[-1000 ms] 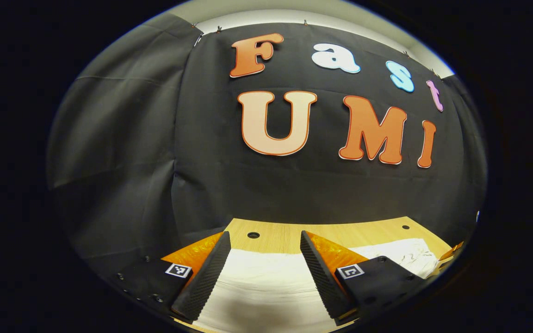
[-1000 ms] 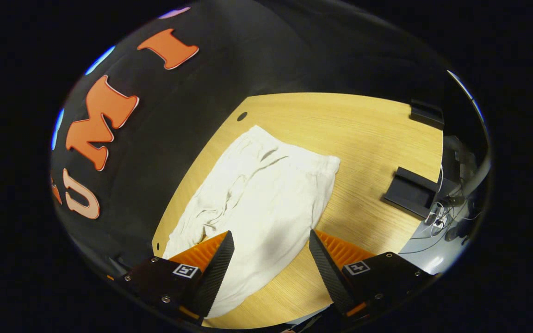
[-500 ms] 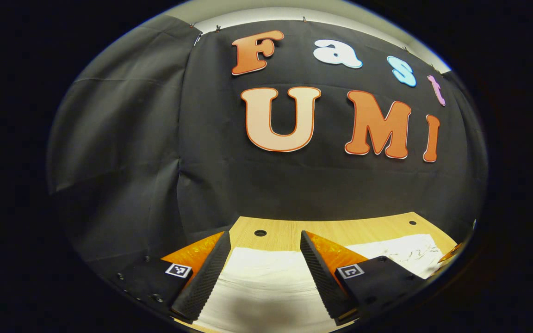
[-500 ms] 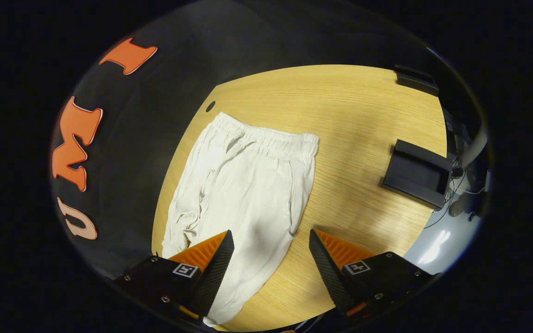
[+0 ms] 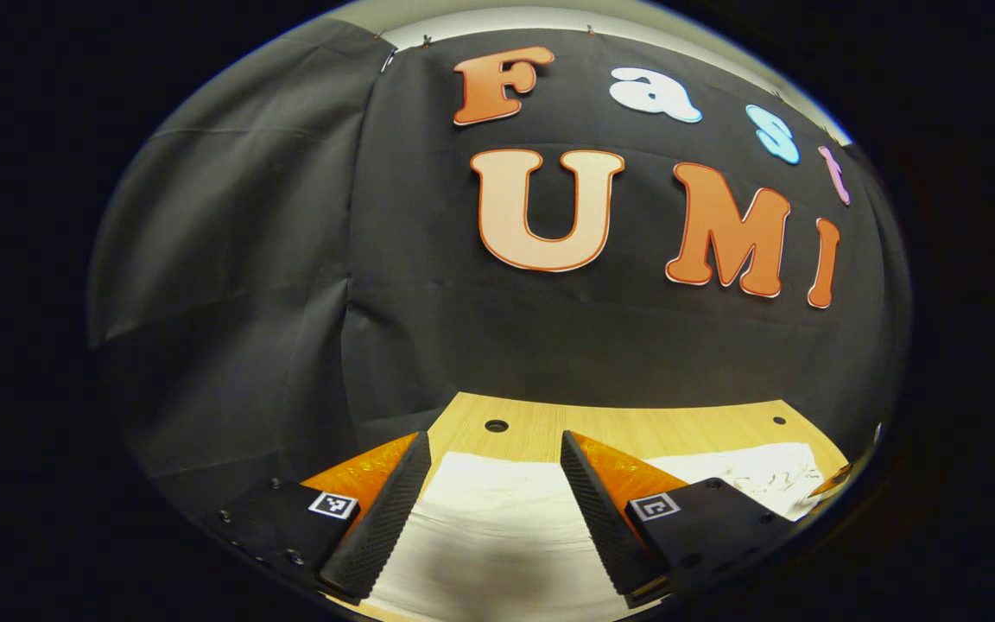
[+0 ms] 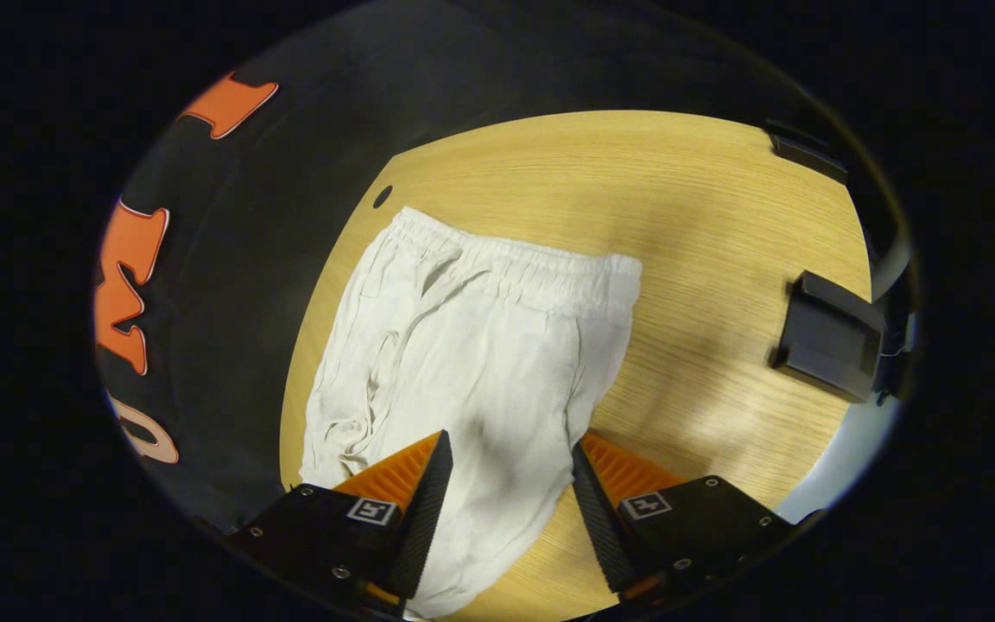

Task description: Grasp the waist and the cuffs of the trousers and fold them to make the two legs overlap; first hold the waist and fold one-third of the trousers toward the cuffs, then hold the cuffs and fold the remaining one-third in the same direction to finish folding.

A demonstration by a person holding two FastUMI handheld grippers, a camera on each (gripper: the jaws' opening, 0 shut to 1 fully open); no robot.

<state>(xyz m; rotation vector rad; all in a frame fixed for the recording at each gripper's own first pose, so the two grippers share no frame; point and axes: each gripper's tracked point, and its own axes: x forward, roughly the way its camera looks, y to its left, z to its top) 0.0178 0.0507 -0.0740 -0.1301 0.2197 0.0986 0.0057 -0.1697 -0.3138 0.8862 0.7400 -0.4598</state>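
Note:
White trousers [image 6: 472, 363] lie flat on the wooden table [image 6: 705, 216], with the gathered waistband [image 6: 541, 272] at the far end in the right gripper view. My right gripper [image 6: 510, 484] hovers open above the leg part, cloth showing between its fingers. In the left gripper view, the left gripper [image 5: 489, 492] is open low over another stretch of the white trousers [image 5: 497, 518], near the table's far edge. A wrinkled part of the cloth [image 5: 761, 475] lies to its right.
A black block [image 6: 830, 337] stands on the table to the right of the trousers, and another dark piece [image 6: 804, 151] sits at the far right edge. Round holes [image 5: 496, 426] mark the table near the wall. Bare wood [image 6: 636, 181] lies beyond the waistband.
My right gripper has swung and moved toward the waist, and its fingers have narrowed a little. The left gripper has shifted slightly left and stays open over the cloth.

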